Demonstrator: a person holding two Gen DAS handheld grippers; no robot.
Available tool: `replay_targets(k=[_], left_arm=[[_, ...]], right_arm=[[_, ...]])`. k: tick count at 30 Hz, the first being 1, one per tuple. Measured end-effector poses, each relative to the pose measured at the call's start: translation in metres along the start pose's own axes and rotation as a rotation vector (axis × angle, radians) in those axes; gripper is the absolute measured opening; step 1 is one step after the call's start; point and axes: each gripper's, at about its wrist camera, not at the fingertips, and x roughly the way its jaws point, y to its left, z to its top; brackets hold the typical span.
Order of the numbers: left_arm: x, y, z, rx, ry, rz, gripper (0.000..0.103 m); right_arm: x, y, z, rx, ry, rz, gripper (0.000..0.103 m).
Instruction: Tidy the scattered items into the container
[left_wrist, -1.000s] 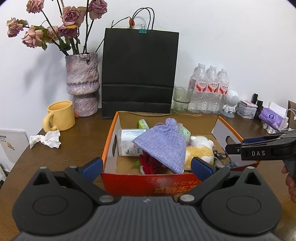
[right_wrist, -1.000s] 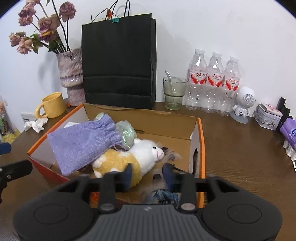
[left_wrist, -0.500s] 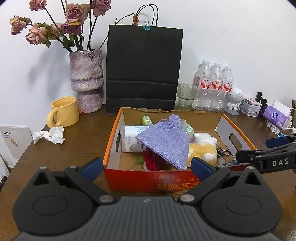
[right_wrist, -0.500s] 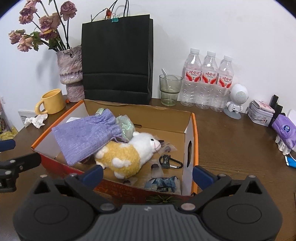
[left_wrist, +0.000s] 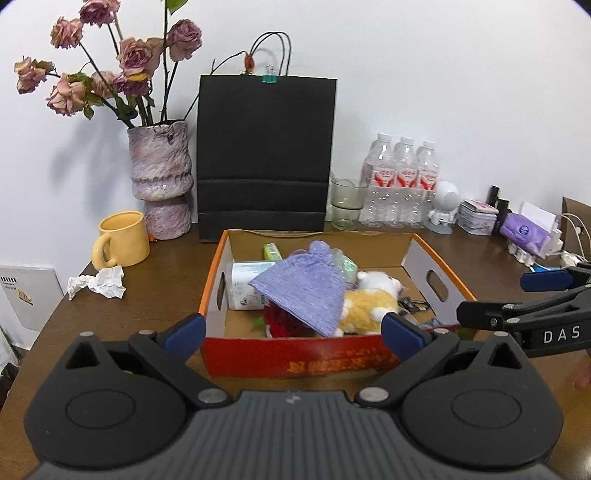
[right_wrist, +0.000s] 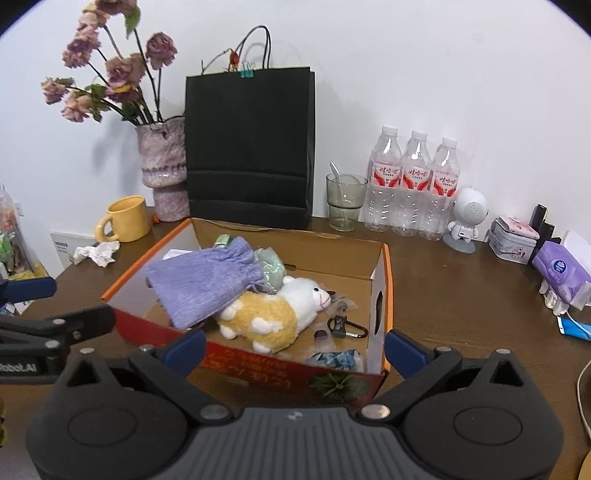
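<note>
Both grippers have pulled back from the cardboard box (right_wrist: 380, 275), and the right gripper (right_wrist: 293, 347) has just been opening: its blue pads were pinched close over the box's near right corner, now they stand as wide as they go with nothing between them. "DAS" reads in white on the right gripper's side in the left view, and "RobooLAI" (partly cut off) on the left one's in the right view. Red labels with script too small to read wrap the three water bottles (right_wrist: 415, 184) at the table's back edge. Upside-down yellow characters run along the box's red front wall.

Left gripper (left_wrist: 293, 330) hovers before that front wall, jaws wide, empty. Inside the box lie a purple knit pouch (right_wrist: 207, 284), a yellow-and-white plush sheep (right_wrist: 273, 317), a carabiner (right_wrist: 347, 328) and a blue wrapper at the near right corner. Outside, by the table's left edge, a crumpled tissue (left_wrist: 98, 283) sits beside the yellow mug (left_wrist: 122, 240). Behind the box stand a black paper bag (left_wrist: 264, 155) and a vase of dried roses (left_wrist: 160, 177). Both grippers tilt downward toward the box.
</note>
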Motion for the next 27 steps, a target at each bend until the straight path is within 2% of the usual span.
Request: replay_targets(k=[11, 27], left_arm=[[-0.037, -0.01, -0.016, 0.005, -0.008, 0.0, 0.103], [-0.069, -0.02, -0.03, -0.001, -0.014, 0.0, 0.103]], right_arm=[[-0.043, 0.009, -0.03, 0.038, -0.024, 0.024, 0.103], [-0.071, 0.008, -0.058, 0.07, -0.017, 0.002, 0.103]])
